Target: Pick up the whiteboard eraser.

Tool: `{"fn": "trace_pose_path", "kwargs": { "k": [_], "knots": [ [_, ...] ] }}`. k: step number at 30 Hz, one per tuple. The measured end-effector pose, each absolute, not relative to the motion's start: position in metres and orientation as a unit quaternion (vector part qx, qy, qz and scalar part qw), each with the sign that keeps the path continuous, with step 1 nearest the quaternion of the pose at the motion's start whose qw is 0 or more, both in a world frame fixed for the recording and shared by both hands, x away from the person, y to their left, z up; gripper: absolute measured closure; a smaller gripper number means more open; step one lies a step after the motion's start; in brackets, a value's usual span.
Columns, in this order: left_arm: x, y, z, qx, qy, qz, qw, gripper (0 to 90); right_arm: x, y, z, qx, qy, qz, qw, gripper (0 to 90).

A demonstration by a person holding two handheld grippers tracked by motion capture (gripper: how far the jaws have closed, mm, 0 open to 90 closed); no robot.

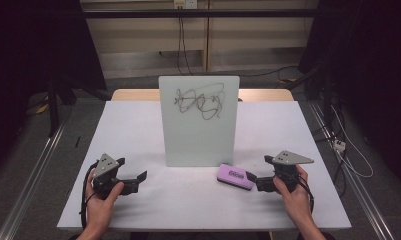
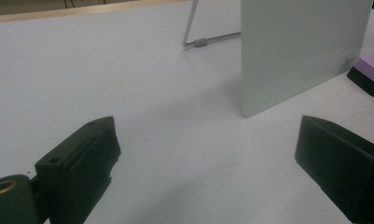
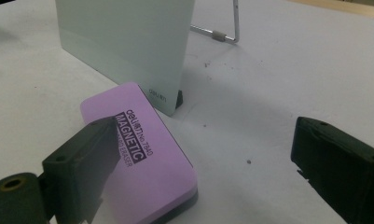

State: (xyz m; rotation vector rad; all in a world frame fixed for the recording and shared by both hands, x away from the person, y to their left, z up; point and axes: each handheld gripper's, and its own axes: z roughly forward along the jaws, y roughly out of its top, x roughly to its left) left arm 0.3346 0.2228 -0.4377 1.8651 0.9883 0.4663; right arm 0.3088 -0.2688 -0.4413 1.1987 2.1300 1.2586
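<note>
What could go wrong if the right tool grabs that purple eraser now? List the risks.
1. The eraser lies close to the whiteboard's lower corner; a push forward could knock the upright board, which leans on a thin wire stand.
2. In the right gripper view one jaw of the right tool sits over the eraser's top, not beside it, so closing may miss or skid it.
3. The left tool is open and apart from the board, so nothing steadies it.

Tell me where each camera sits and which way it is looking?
High view: above the table, looking forward and down at the whiteboard; both hands show.
Left gripper view: on the left gripper, facing the board's edge; its open jaws show.
Right gripper view: on the right gripper, facing the purple eraser.
All share board and eraser.
</note>
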Motion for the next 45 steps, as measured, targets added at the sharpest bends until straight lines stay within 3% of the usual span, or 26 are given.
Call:
{"fn": "trace_pose_path", "kwargs": {
  "k": [6, 34, 44, 45],
  "knots": [
    [0.334, 0.221, -0.435, 0.762, 0.396, 0.190, 0.476, 5.9, 0.309, -0.261, -0.436, 0.408, 0.764, 0.451, 0.217, 9.6],
    [0.334, 0.223, -0.436, 0.766, 0.396, 0.187, 0.471, 5.9, 0.348, -0.223, -0.423, 0.328, 0.855, 0.382, 0.121, 9.2],
    [0.333, 0.222, -0.437, 0.771, 0.388, 0.184, 0.471, 5.9, 0.349, -0.215, -0.423, 0.308, 0.876, 0.358, 0.102, 20.9],
    [0.333, 0.222, -0.437, 0.770, 0.389, 0.185, 0.472, 5.9, 0.348, -0.214, -0.423, 0.299, 0.881, 0.355, 0.096, 27.8]
  ]
}}
